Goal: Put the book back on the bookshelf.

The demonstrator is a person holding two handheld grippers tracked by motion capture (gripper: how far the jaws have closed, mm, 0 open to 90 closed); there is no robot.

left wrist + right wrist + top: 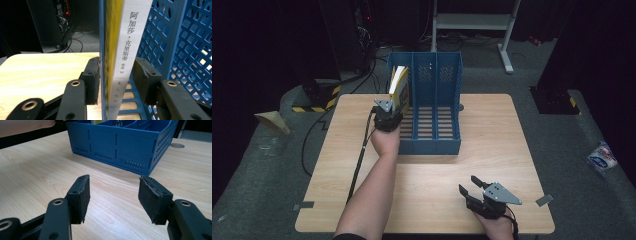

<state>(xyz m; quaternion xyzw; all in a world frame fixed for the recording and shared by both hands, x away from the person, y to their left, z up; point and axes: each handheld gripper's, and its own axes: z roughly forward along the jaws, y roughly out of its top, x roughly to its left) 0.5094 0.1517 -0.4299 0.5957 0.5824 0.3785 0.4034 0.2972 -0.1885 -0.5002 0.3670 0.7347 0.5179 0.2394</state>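
A dark room with cables and a metal frame surrounds a pale wooden desk [492, 130], and on its far half stands a blue file rack [432, 100] with three slots. From the high view a yellow and white book [398, 87] stands upright in the leftmost slot, leaning a little, with the left tool [388, 111] right at its near edge; the right tool [471, 185] rests low at the near right of the desk, well apart from the rack

The left gripper view tells what the high view cannot: the book's white spine [126, 47] carries printed characters and stands between the two black pads [143, 80], with a gap visible on both sides, so the left tool is apart and not pressing on the book. The outer pad sits outside the rack's blue side wall [101, 37]

The right gripper view shows the right tool [113, 196] spread apart with only bare desk between its pads, the rack's front wall [115, 147] beyond, and a forearm [25, 126] at the top left
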